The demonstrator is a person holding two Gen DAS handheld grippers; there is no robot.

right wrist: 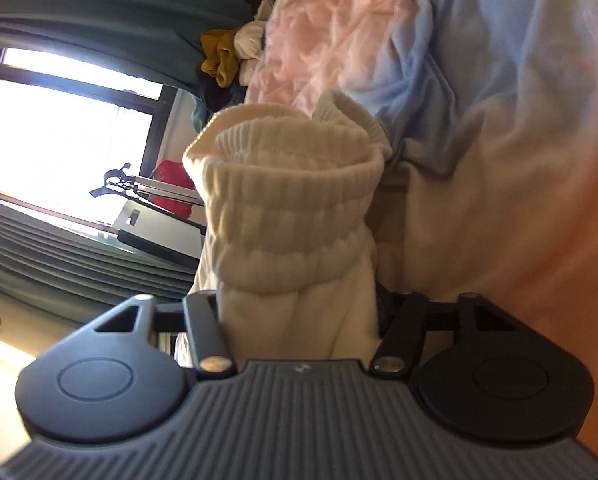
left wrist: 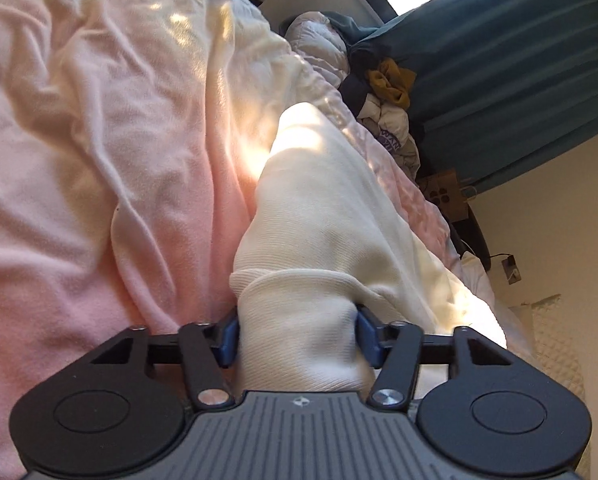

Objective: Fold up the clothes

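A cream knitted garment (left wrist: 323, 216) stretches away from my left gripper (left wrist: 297, 338) over a pink blanket (left wrist: 79, 140). The blue pads (left wrist: 227, 340) are shut on a bunched fold of it. In the right wrist view my right gripper (right wrist: 299, 320) is shut on the same cream garment (right wrist: 295, 216) just below its thick ribbed band, which stands up in folds before the camera. The right gripper's pads are hidden by the cloth.
A pile of other clothes (left wrist: 383, 88), with a mustard piece (right wrist: 219, 56), lies at the far end of the bed by teal curtains (left wrist: 511, 56). A bright window (right wrist: 71, 132), a red object (right wrist: 171, 184) and a light blue cloth (right wrist: 479, 40) show in the right wrist view.
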